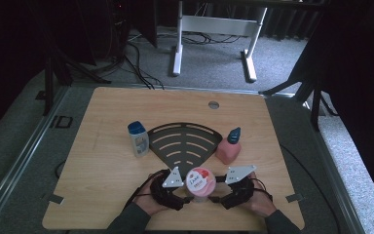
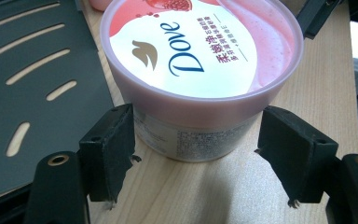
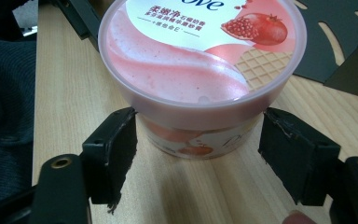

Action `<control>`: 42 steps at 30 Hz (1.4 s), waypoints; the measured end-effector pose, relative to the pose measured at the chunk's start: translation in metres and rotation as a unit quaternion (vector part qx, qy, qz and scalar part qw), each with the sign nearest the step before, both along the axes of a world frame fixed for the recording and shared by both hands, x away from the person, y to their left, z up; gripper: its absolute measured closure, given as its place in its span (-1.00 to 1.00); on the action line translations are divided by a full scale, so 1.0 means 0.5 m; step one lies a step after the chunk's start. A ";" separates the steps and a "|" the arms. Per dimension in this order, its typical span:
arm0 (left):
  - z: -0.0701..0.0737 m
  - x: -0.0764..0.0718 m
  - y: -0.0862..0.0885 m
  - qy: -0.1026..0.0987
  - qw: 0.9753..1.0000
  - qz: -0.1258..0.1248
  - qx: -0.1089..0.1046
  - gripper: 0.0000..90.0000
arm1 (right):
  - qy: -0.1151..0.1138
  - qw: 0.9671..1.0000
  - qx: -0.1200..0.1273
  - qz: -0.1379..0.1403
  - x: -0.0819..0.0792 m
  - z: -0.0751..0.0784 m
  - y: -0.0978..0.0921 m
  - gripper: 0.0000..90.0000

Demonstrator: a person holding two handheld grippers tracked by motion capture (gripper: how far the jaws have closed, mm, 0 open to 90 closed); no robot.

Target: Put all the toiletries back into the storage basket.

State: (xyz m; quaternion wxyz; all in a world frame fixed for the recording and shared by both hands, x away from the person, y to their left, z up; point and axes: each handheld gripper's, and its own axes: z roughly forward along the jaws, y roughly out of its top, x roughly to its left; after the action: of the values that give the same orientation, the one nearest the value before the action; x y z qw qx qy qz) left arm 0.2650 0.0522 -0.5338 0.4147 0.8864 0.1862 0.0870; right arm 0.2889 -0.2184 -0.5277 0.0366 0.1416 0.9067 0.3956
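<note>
A pink Dove tub [image 1: 200,182] with a pomegranate lid stands upright near the table's front edge. My left gripper [image 1: 187,196] is at its left and my right gripper [image 1: 217,196] at its right, both pointing inward at it. In the left gripper view the tub [image 2: 200,70] sits just beyond the open gripper [image 2: 196,135], whose jaws flank its base. The right gripper view has the same tub [image 3: 200,60] between the tips of the open right gripper [image 3: 198,135]. Whether any jaw touches the tub is unclear.
A black fan-shaped slotted rack [image 1: 185,141] lies flat behind the tub. A white bottle with a blue cap [image 1: 138,139] stands at its left, a pink bottle with a blue cap [image 1: 229,146] at its right. The wooden table [image 1: 107,170] has a cable hole [image 1: 214,104] at the back.
</note>
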 end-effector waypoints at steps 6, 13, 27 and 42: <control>0.000 -0.001 -0.001 0.000 1.000 0.003 0.001 -0.38 | -0.010 1.000 -0.005 -0.003 -0.004 0.002 0.003 -0.40; 0.002 -0.003 -0.002 0.000 1.000 0.003 0.004 -0.37 | -0.023 1.000 -0.011 -0.002 -0.008 0.005 0.005 -0.39; 0.010 -0.010 0.004 -0.006 1.000 0.006 0.011 -0.37 | -0.027 1.000 -0.015 0.005 -0.010 0.010 0.014 -0.39; 0.019 -0.005 0.013 -0.011 1.000 0.013 0.014 -0.37 | -0.034 0.999 -0.012 0.012 0.000 0.018 0.023 -0.39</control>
State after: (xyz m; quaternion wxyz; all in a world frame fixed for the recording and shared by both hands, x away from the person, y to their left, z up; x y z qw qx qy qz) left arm 0.2623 0.0588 -0.5242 0.4032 0.8885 0.1921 0.1049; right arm 0.2887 -0.2068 -0.5190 0.0641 0.1170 0.9113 0.3895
